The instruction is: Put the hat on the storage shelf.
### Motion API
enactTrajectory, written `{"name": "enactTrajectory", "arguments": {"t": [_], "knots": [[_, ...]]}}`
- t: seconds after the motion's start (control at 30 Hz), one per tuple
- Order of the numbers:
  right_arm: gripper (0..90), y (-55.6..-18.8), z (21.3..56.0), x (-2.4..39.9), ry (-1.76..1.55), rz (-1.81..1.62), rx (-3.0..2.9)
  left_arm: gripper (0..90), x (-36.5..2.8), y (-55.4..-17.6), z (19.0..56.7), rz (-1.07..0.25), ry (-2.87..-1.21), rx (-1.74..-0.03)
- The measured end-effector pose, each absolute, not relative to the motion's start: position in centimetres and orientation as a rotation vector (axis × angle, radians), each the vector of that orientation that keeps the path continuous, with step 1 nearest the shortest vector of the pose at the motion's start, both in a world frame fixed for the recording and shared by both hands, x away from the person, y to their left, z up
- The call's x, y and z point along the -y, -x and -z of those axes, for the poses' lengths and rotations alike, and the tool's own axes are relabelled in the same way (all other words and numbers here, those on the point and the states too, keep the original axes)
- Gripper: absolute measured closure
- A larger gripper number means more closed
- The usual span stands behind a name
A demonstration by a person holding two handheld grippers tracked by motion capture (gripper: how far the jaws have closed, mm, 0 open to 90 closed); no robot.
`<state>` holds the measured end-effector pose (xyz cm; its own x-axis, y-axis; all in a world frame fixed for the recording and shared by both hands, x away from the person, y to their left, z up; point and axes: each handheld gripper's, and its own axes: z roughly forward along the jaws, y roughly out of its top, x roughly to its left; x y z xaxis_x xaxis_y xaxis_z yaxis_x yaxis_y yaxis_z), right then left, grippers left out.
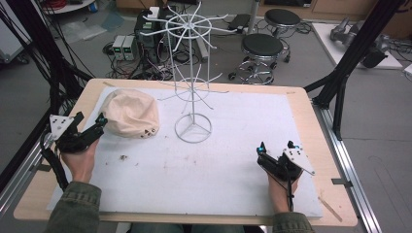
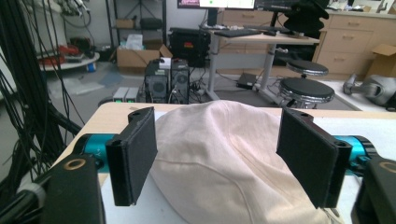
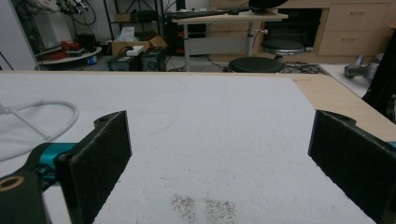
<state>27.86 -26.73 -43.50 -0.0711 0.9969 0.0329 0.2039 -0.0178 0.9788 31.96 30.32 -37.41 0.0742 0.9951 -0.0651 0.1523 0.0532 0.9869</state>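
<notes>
Hovering my left gripper (image 1: 100, 120) at the table's left edge, jaws wide and empty, I line up on the cream hat (image 1: 130, 112) lying near the far left corner of the white mat (image 1: 204, 165). My right gripper (image 1: 276, 147) waits near the right edge, likewise gaping. Nothing is gripped yet; the wire rack (image 1: 193, 73) behind looks like the destination, still bare.

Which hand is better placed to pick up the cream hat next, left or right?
Left. The left gripper sits right beside the cream hat, its open fingers framing the hat. The right gripper rests open at the far side of the white mat, facing bare surface.
</notes>
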Motion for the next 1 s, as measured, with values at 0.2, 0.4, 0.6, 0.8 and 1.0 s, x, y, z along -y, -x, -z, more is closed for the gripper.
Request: {"name": "enactTrajectory", "arguments": {"t": [0.2,0.4,0.6,0.8,1.0], "knots": [[4.8,-27.9,43.5,26.8,-1.345,-1.179,-1.402,27.5,-30.8,-33.5,36.4,-1.031,-1.324,-1.33],[4.8,-27.9,43.4,26.8,-1.341,-1.184,-1.402,26.2,-31.5,-35.5,36.1,-0.978,-1.367,-1.389],[4.8,-27.9,43.5,26.7,-1.336,-1.181,-1.412,26.2,-32.4,-37.7,36.4,-0.923,-1.371,-1.481],[4.8,-28.0,43.5,26.6,-1.335,-1.183,-1.413,26.4,-32.6,-39.4,36.9,-0.895,-1.378,-1.508],[4.8,-28.0,43.5,26.6,-1.337,-1.183,-1.416,27.5,-32.9,-40.8,37.0,-0.881,-1.395,-1.526]]}}
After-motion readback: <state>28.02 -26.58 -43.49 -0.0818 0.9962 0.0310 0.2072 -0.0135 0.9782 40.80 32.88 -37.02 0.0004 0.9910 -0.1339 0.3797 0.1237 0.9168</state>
